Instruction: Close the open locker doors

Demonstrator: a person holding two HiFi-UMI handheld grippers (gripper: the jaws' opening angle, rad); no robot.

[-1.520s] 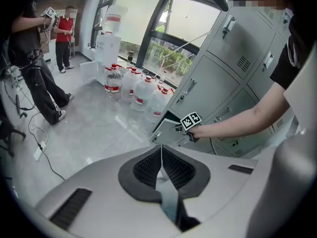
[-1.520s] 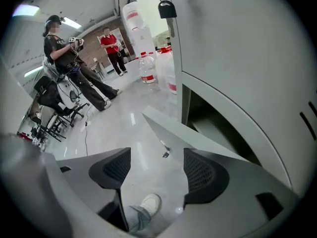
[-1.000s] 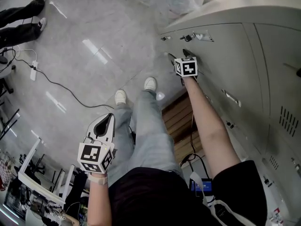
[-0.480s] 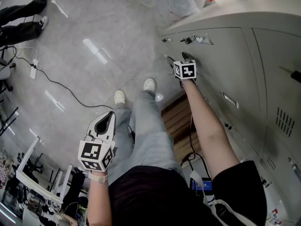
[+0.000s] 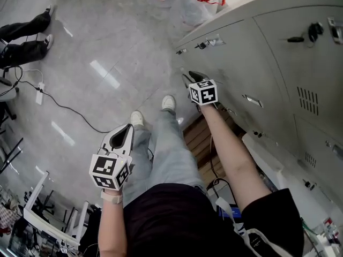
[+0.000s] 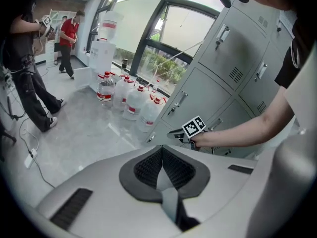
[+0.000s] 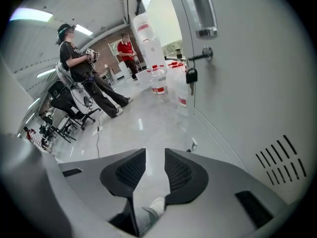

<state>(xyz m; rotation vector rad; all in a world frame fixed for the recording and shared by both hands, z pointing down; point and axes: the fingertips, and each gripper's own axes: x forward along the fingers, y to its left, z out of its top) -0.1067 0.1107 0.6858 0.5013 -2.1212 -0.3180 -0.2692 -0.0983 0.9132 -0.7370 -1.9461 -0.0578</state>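
Note:
Grey lockers [image 5: 241,63] fill the right of the head view, and every door that shows lies flush with its frame. My right gripper [image 5: 190,78] hangs close to the lower doors without touching them. Its jaws are closing, a narrow gap remains and nothing is between them [image 7: 155,155]. Beside it in the right gripper view is a door with a handle [image 7: 200,11] and a key in its lock [image 7: 190,73]. My left gripper [image 5: 122,138] is held low by my left leg, away from the lockers, its pads shut together on nothing [image 6: 161,150].
Several large water bottles [image 6: 129,95] and a dispenser [image 6: 106,48] stand at the lockers' far end. A cable [image 5: 69,108] runs across the shiny floor. Other people [image 6: 25,58] stand further off, near office chairs [image 7: 64,108]. Wooden slats [image 5: 201,135] lie at the lockers' foot.
My right gripper has come slightly away from the locker face. The head view has swung up and shows more of the upper doors. The left gripper has barely moved.

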